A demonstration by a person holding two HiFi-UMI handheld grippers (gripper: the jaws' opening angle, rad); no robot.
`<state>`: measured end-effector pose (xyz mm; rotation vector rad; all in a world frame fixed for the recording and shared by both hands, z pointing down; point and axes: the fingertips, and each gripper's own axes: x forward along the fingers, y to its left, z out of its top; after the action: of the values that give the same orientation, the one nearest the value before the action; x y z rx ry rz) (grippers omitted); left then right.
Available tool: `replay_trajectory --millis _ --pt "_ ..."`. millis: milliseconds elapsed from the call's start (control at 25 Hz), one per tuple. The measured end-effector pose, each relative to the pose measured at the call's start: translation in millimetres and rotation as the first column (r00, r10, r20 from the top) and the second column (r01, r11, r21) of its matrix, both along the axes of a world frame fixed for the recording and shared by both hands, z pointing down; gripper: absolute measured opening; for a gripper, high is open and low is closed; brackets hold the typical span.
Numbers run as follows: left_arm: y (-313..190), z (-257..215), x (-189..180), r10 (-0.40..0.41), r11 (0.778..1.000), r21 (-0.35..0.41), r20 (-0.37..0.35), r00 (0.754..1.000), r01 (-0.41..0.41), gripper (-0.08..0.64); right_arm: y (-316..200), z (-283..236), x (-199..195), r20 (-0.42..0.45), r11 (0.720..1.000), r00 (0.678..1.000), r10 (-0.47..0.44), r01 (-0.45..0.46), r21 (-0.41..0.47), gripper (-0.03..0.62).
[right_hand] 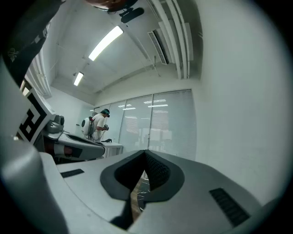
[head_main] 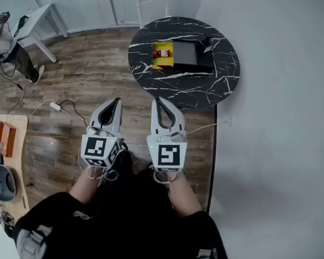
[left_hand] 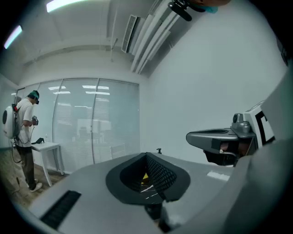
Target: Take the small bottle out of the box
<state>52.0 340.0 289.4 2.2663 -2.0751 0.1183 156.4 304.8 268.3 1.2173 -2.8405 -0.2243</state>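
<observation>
Left gripper (head_main: pixel 118 100): shut tip to tip, nothing held; low over the wood floor (head_main: pixel 89 67), pointing to 12 o'clock, at 9 o'clock of its partner.
Right gripper (head_main: pixel 155 99): also fully closed and empty; just beside the left one, pointing to 12 o'clock.
Small bottle (head_main: pixel 163 53): red with a pale label, inside the yellow part of the box; at 12 o'clock of both grippers, well apart from them.
Box (head_main: pixel 155 64): open on the round table; yellow part at 9 o'clock, black part at 3 o'clock.
Round table (head_main: pixel 208 85): black with white veining; between 12 and 1 o'clock in head view, close to the grey wall.
Person (left_hand: pixel 25 132): standing by a white table (left_hand: pixel 46 147), pack on back; at 9 o'clock in left gripper view, too far for detail.
Wooden desk (head_main: pixel 17 124): at 8 o'clock in head view, cluttered.
</observation>
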Motion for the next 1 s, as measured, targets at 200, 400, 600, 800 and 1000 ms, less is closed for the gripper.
replay_trajectory --millis 200,400,600,800,1000 --pt "-2.1 0.6 9.5 -0.009 1.000 -0.012 0.000 1.000 0.009 -0.002 -1.5 0.1 10.9 -0.005 1.000 1.000 -0.005 0.005 -0.002 -0.006" --pt "-4.5 6.1 2.7 -0.006 1.000 -0.025 0.008 1.000 0.006 -0.002 -5.3 7.0 4.8 -0.011 1.000 1.000 -0.009 0.009 -0.007 -0.006" --pt "-8.5 10.1 -16.8 -0.009 0.999 -0.036 0.012 1.000 0.010 -0.002 -13.1 19.5 -10.9 -0.046 0.999 0.999 -0.020 0.019 -0.032 -0.005" --pt "-21.1 23.8 -57.3 -0.017 0.998 -0.068 -0.001 1.000 0.017 -0.002 -33.0 27.1 -42.4 -0.080 0.999 0.996 -0.027 0.024 -0.040 -0.005" --pt "-46.3 17.2 -109.8 -0.012 0.998 -0.054 -0.010 1.000 0.011 -0.002 -52.5 22.6 -85.6 -0.079 0.999 0.997 -0.023 0.020 -0.043 -0.005"
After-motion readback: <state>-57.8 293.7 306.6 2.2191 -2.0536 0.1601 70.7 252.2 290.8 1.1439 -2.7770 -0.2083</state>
